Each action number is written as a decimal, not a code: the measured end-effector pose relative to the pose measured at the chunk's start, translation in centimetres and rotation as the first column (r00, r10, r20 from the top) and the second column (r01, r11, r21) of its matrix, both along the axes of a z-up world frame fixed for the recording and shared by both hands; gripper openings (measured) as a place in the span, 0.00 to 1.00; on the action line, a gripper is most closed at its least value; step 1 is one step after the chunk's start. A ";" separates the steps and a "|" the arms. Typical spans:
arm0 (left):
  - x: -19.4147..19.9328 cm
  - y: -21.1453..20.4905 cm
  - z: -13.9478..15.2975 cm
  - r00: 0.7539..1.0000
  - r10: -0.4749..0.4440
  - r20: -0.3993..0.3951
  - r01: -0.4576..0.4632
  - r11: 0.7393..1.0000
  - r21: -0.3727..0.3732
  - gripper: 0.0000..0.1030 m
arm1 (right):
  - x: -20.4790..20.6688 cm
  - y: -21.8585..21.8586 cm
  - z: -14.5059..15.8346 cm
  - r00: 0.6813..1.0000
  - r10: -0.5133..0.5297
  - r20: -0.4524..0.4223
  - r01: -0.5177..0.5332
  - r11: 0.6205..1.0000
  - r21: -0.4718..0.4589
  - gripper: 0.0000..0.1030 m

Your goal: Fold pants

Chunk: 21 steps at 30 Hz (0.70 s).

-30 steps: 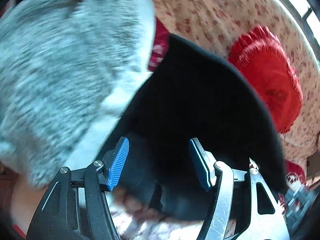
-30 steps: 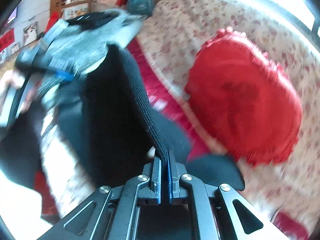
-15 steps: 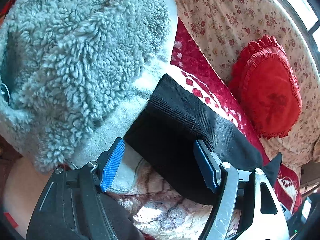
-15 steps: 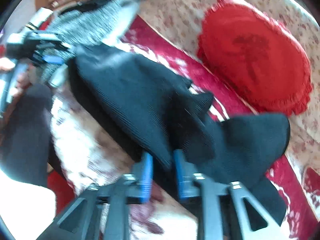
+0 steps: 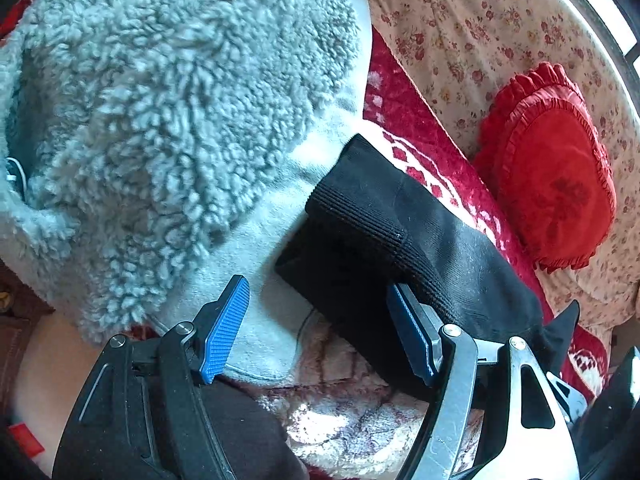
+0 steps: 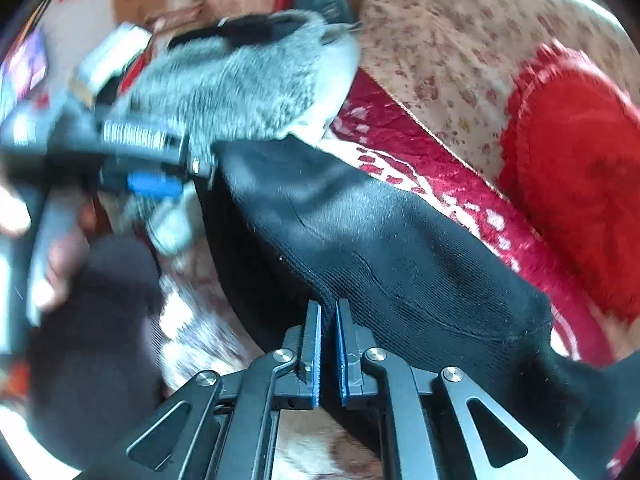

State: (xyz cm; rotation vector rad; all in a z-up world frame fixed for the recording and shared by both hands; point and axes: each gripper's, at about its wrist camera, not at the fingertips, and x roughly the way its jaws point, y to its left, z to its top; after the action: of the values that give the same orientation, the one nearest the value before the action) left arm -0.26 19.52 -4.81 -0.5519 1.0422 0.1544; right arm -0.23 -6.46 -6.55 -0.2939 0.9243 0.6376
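Pants: one pair, black knit (image 5: 436,240), lying folded along its length on the patterned cream and red blanket (image 5: 344,420); in the right wrist view the same pair (image 6: 400,248) fills the middle of the frame
Long axis: in the left wrist view it runs from the frame's centre down to the lower right; in the right wrist view from the upper left of centre down to the lower right edge
Ribbed end: one ribbed band (image 5: 360,216) at the upper-left end of the pair, touching the fleece; it points toward the upper left of the frame
Left gripper: one (image 5: 320,332), low in its own view, jaws spread wide; the right-hand blue pad (image 5: 412,336) sits against the lower edge of the pants, the left-hand one is over the pale lining of the fleece, and nothing is pinched
Right gripper: one (image 6: 328,344), bottom centre of its own view, jaws nearly pressed together after just closing, pinching a fold at the near edge of the pants
Fleece garment: one, pale grey-blue and shaggy (image 5: 172,120), filling the upper left of the left wrist view, just beside the pants
Cushion: one, red with a frilled rim (image 5: 556,192), at the right of the frame, apart from the pants
Floral cover: one, cream with small red flowers (image 5: 452,28), across the upper right, behind the cushion
Person: one hand, blurred, on the left gripper's handle (image 6: 60,248) at the left edge of the right wrist view
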 end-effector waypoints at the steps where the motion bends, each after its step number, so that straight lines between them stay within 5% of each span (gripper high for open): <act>1: -0.2 0.3 0.2 1.000 0.004 0.007 -0.004 1.000 0.009 0.69 | -0.3 0.1 0.4 1.000 0.003 -0.003 -0.003 1.000 0.013 0.05; 10: -1.9 1.7 2.1 0.997 0.054 0.049 -0.057 0.996 0.063 0.69 | -1.9 1.4 -2.3 0.997 0.044 -0.055 -0.048 0.997 -0.061 0.06; 16: -1.0 -1.0 2.6 0.998 -0.015 0.061 0.008 0.993 0.114 0.69 | -1.3 -1.3 1.2 0.998 -0.039 -0.047 0.042 0.998 0.054 0.12; 21: 0.0 -3.5 2.0 0.996 -0.067 0.054 0.059 0.989 0.138 0.69 | 0.4 -3.5 3.6 0.990 -0.138 0.003 0.138 0.989 0.060 0.13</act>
State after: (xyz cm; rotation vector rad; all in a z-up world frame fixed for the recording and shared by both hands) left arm -0.24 16.03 -2.85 -0.3971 0.9827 0.1516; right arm 0.16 -9.96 -2.95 -0.1768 0.9090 0.5355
